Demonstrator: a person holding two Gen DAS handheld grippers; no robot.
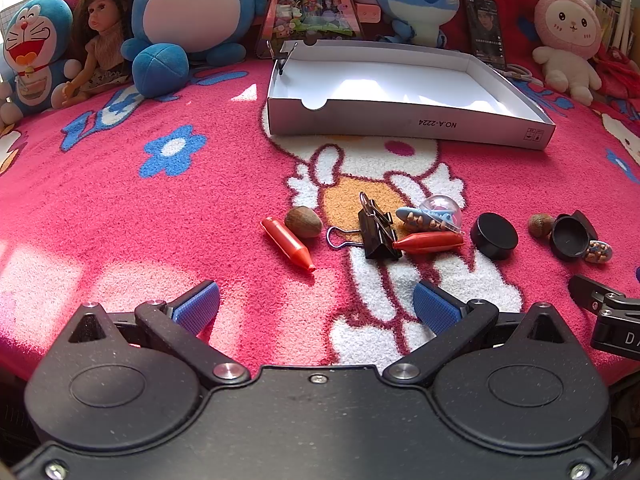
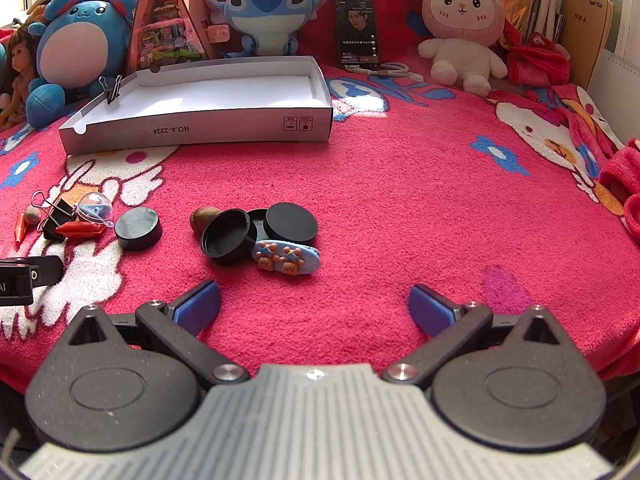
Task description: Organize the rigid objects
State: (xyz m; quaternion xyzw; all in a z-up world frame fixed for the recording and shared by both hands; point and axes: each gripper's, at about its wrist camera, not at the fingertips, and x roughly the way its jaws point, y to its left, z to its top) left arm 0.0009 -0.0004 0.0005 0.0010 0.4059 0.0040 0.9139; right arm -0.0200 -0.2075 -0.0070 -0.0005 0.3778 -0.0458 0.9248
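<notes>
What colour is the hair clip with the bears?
Light blue hair clip, brown bears; clearest in the right wrist view.

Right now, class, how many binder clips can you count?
2: one binder clip lies on the blanket among the small items; another binder clip grips the white box rim. Others may be hidden.

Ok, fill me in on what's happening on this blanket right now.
A person holds two grippers over a pink blanket, and both the left gripper and right gripper are open and empty. Small items, among them a red crayon, a binder clip and black lids, lie loose on the blanket. The white box behind them holds none of them yet.
</notes>
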